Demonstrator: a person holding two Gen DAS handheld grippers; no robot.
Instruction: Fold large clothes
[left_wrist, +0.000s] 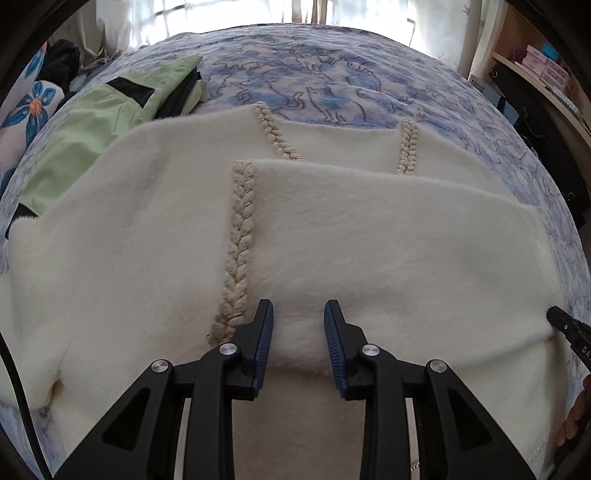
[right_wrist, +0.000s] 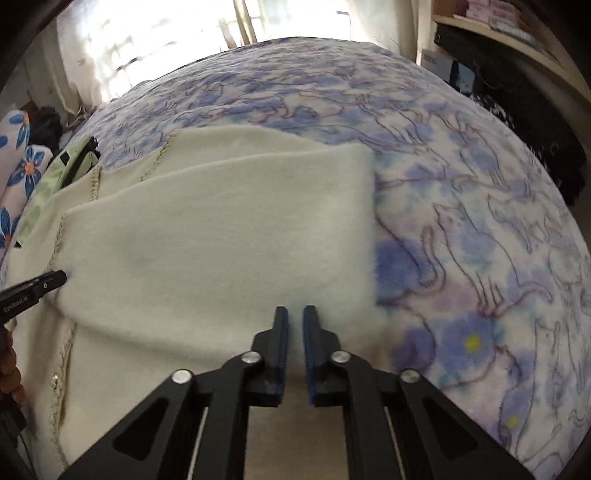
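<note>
A large cream fleece garment (left_wrist: 332, 229) with braided trim (left_wrist: 238, 240) lies partly folded on the bed; it also shows in the right wrist view (right_wrist: 221, 236). My left gripper (left_wrist: 298, 314) is open, its fingers just above the near folded edge, holding nothing. My right gripper (right_wrist: 295, 314) has its jaws close with a narrow gap, over the garment's near right edge; no cloth shows between them. The right gripper's tip shows at the right edge of the left view (left_wrist: 565, 325); the left gripper's tip shows at the left in the right view (right_wrist: 40, 286).
The bed carries a blue and white cat-print blanket (left_wrist: 332, 74), also in the right view (right_wrist: 480, 221). A light green garment with black patches (left_wrist: 96, 122) lies at the far left. A flowered pillow (left_wrist: 33, 107) sits beyond it. Shelves (left_wrist: 546, 70) stand at the right.
</note>
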